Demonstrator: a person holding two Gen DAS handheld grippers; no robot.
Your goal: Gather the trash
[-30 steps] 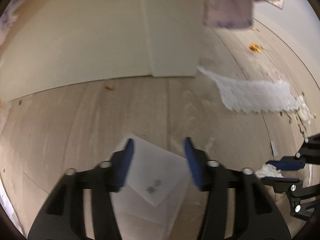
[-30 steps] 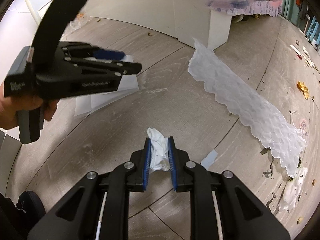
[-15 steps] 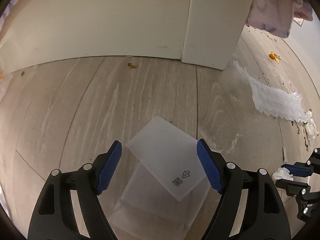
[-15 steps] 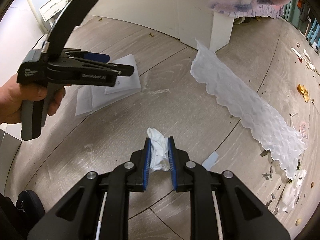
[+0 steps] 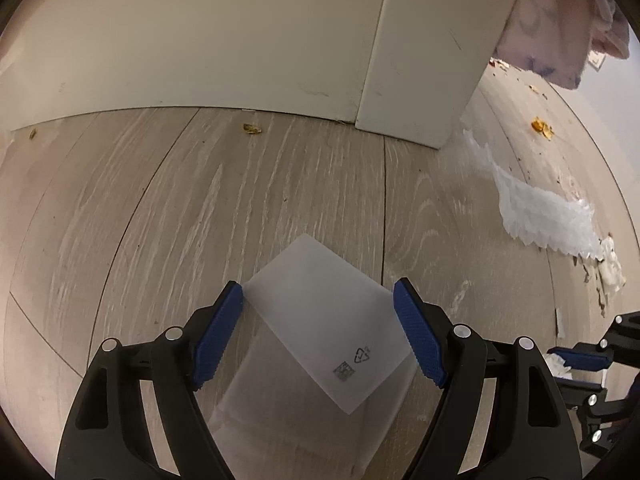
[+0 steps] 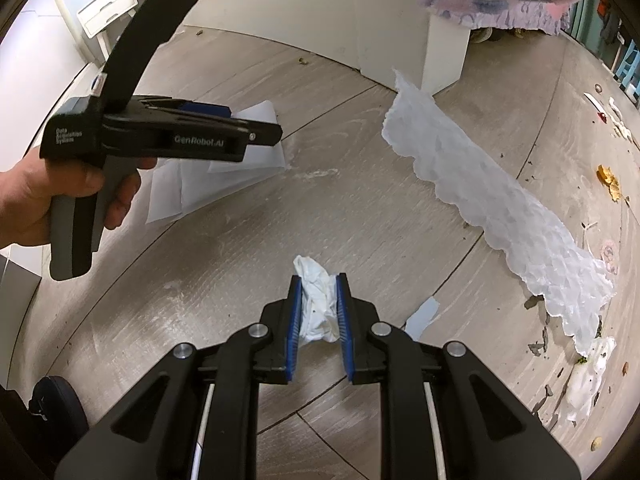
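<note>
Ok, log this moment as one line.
left tool: open above plastic bag | right tool: shut on crumpled tissue | bubble wrap: on floor

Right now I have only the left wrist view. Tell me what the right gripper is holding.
Observer: The right gripper is shut on a crumpled white tissue.
Operator: Describe the floor beside it.
Observer: A small pale paper scrap lies just right of its fingers.
Operator: Report my left gripper from the side.
Observer: The left gripper hangs over the plastic bag; I cannot tell whether they touch.
</note>
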